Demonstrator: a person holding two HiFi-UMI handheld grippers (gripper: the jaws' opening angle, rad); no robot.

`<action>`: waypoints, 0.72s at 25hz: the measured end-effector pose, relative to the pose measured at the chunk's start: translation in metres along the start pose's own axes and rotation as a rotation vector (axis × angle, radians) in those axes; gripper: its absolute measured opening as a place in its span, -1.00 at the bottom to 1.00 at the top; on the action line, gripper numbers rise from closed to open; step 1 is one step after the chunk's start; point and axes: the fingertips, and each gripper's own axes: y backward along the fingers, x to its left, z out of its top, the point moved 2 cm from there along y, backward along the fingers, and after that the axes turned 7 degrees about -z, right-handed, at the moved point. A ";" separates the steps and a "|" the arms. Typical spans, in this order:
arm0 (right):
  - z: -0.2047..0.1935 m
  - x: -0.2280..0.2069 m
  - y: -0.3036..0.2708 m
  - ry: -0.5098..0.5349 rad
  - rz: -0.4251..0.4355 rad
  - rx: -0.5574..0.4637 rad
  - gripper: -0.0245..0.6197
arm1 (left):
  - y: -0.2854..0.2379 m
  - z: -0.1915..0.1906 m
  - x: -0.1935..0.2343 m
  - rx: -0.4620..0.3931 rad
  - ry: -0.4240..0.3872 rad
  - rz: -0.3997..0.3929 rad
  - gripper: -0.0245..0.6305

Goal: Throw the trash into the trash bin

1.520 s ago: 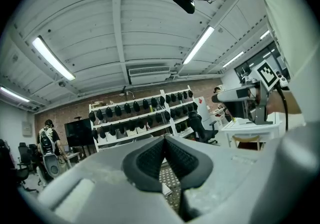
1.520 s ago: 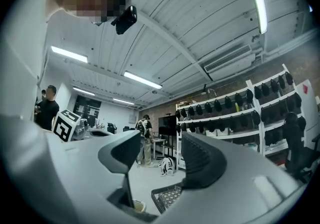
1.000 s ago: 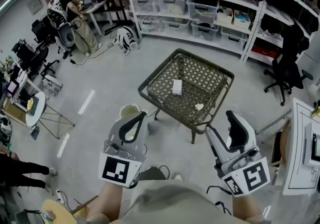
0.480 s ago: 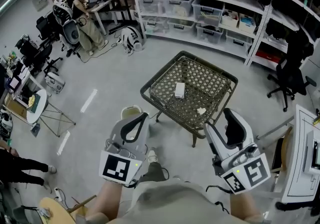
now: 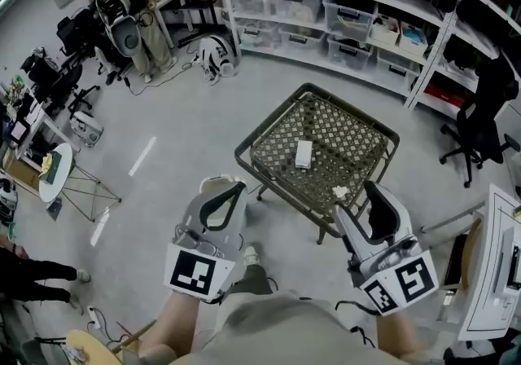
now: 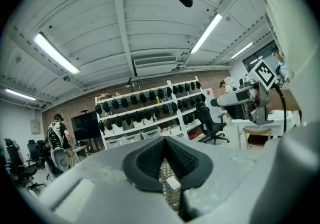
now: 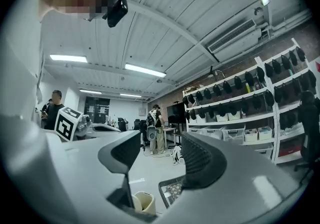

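From where I stand, the left gripper (image 5: pixel 234 187) has its jaw tips pinched together on nothing, while the right gripper (image 5: pixel 358 204) holds its jaws apart, nothing between them. The trash, a small white box (image 5: pixel 304 153) and a crumpled scrap (image 5: pixel 340 191), lies on the wicker table (image 5: pixel 269 115) (the scrap by its near edge). The cream trash bin (image 5: pixel 210 184) stands on the floor beside the table, just past the left gripper

Found no readable word, brand name or number anywhere, only black-and-white square marker patterns without letters or digits, one on the left cube (image 5: pixel 196 273) behind the left claw (image 5: pixel 234 189), one on the right cube (image 5: pixel 404 284) behind the right claw (image 5: pixel 355 199).
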 end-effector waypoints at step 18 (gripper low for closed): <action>-0.022 0.029 -0.209 0.044 -0.121 0.075 -0.09 | -0.064 -0.054 0.200 0.001 0.029 -0.078 -0.92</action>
